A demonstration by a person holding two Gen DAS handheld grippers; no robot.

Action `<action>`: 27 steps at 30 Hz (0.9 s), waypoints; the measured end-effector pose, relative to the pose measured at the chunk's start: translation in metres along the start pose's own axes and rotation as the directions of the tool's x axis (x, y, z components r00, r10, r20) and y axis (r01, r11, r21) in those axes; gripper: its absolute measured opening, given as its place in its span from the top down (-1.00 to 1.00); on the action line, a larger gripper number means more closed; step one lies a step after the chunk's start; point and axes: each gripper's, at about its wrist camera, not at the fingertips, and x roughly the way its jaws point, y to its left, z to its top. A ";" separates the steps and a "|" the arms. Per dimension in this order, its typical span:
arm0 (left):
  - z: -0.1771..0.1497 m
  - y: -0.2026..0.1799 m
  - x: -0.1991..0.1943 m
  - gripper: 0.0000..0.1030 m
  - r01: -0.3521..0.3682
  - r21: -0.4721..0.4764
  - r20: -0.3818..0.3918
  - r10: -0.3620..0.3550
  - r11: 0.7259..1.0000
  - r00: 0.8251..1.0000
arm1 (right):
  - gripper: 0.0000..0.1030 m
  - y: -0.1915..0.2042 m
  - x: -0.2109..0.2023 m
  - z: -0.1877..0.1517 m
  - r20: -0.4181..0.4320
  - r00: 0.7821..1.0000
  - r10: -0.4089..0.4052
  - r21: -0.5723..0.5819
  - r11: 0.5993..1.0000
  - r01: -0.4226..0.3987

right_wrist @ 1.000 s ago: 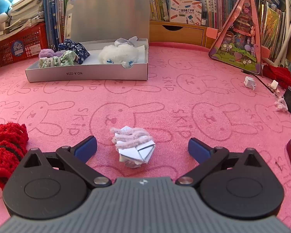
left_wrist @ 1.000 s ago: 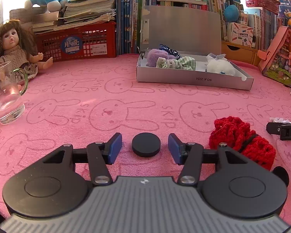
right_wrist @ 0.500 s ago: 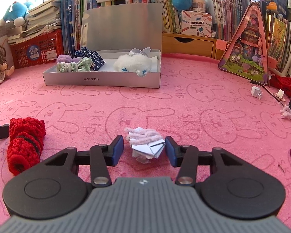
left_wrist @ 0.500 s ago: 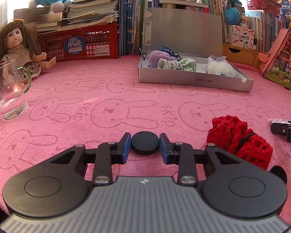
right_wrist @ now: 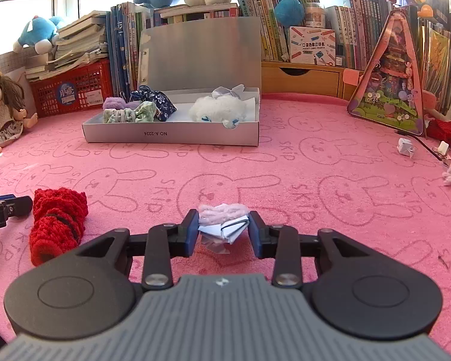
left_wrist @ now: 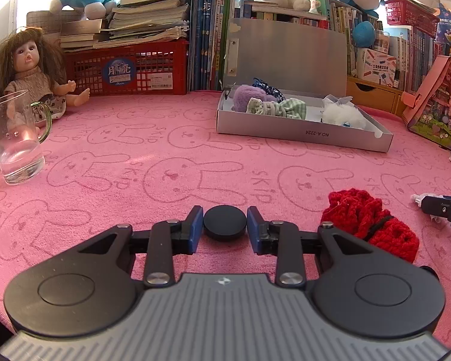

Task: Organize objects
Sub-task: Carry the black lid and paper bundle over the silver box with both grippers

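Note:
In the left wrist view my left gripper (left_wrist: 224, 215) is shut on a flat black round disc (left_wrist: 224, 226) low over the pink bunny-print cloth (left_wrist: 135, 156). My right gripper (right_wrist: 223, 216) is closing its jaws on a small bundle of folded white paper and pale pink fuzzy wire (right_wrist: 222, 225), and both pads touch it. A red knitted piece (left_wrist: 369, 225) (right_wrist: 57, 222) lies on the cloth between the two grippers. Farther back stands an open grey box (left_wrist: 300, 134) (right_wrist: 171, 134) with scrunchies and a white fluffy toy inside.
A glass mug (left_wrist: 18, 141) and a doll (left_wrist: 30, 75) stand at the far left. A red basket (left_wrist: 126, 69), books and plush toys line the back. At the right are a pink triangular playhouse (right_wrist: 391, 75) and small white scraps (right_wrist: 406, 147).
Both grippers went from wide open to shut: the left on the black disc, the right on the paper bundle. Both views have tipped up slightly.

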 end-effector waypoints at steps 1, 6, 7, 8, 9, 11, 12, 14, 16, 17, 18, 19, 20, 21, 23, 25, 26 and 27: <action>0.000 0.000 0.000 0.28 0.005 0.001 0.000 -0.005 1.000 1.000 | 0.23 -0.002 -0.001 0.000 0.004 1.000 0.016 0.010 1.000 -0.016; 0.001 -0.001 0.000 0.28 0.006 0.002 -0.001 -0.006 1.000 1.000 | 0.22 -0.007 -0.002 0.001 0.008 0.999 0.038 0.050 0.998 -0.039; 0.001 -0.002 0.000 0.28 0.007 0.004 -0.002 -0.007 1.000 1.000 | 0.22 -0.007 -0.002 0.001 0.009 0.999 0.036 0.050 0.998 -0.036; 0.001 -0.002 0.000 0.28 0.008 0.005 -0.003 -0.008 1.000 1.000 | 0.22 -0.007 -0.003 0.000 0.009 0.999 0.035 0.048 0.998 -0.036; 0.002 -0.003 0.001 0.28 0.007 0.007 -0.005 -0.006 1.000 1.000 | 0.21 -0.006 -0.002 0.000 0.008 0.999 0.035 0.046 0.998 -0.035; 0.003 -0.005 0.003 0.28 0.005 0.015 -0.018 -0.004 1.000 1.000 | 0.20 -0.007 -0.002 0.000 0.009 1.000 0.030 0.048 0.998 -0.030; 0.005 -0.006 0.004 0.28 0.005 0.016 -0.027 -0.004 1.000 1.000 | 0.20 -0.007 -0.003 0.000 0.010 0.999 0.032 0.051 0.998 -0.032; 0.009 -0.006 0.006 0.28 0.011 0.013 -0.032 -0.011 1.000 0.999 | 0.20 -0.010 -0.002 0.002 0.007 0.999 0.036 0.067 0.997 -0.036; 0.014 -0.008 0.005 0.28 0.017 0.017 -0.023 -0.016 1.000 1.000 | 0.20 -0.013 -0.003 0.003 0.004 0.999 0.040 0.094 0.995 -0.040; 0.016 -0.009 0.005 0.28 0.019 0.021 -0.018 -0.019 1.000 1.000 | 0.20 -0.015 -0.003 0.004 0.004 0.999 0.044 0.105 0.993 -0.044; 0.019 -0.010 0.005 0.28 0.022 0.025 -0.012 -0.022 0.999 1.000 | 0.21 -0.017 -0.003 0.005 0.004 0.999 0.052 0.121 0.991 -0.052; 0.022 -0.011 0.004 0.28 0.025 0.029 -0.007 -0.025 0.999 1.000 | 0.21 -0.019 -0.003 0.006 0.006 0.998 0.062 0.139 0.988 -0.063; 0.024 -0.012 0.004 0.28 0.028 0.033 -0.003 -0.028 0.999 1.000 | 0.21 -0.021 -0.004 0.007 0.008 0.997 0.073 0.157 0.985 -0.073; 0.026 -0.014 0.004 0.28 0.031 0.037 0.001 -0.031 0.999 1.000 | 0.22 -0.023 -0.004 0.008 0.010 0.997 0.082 0.170 0.982 -0.082; 0.030 -0.015 0.004 0.28 0.037 0.039 0.003 -0.037 0.999 0.999 | 0.22 -0.024 -0.005 0.011 0.022 0.996 0.091 0.184 0.978 -0.093; 0.036 -0.016 0.005 0.28 0.044 0.037 0.003 -0.044 0.998 0.999 | 0.22 -0.022 -0.008 0.016 0.042 0.995 0.087 0.174 0.980 -0.093; 0.038 -0.016 0.005 0.28 0.047 0.037 0.005 -0.047 0.998 0.999 | 0.22 -0.021 -0.010 0.019 0.051 0.995 0.087 0.169 0.981 -0.094; 0.042 -0.016 0.006 0.28 0.050 0.036 0.011 -0.050 0.998 0.999 | 0.22 -0.021 -0.011 0.022 0.062 0.994 0.087 0.164 0.982 -0.096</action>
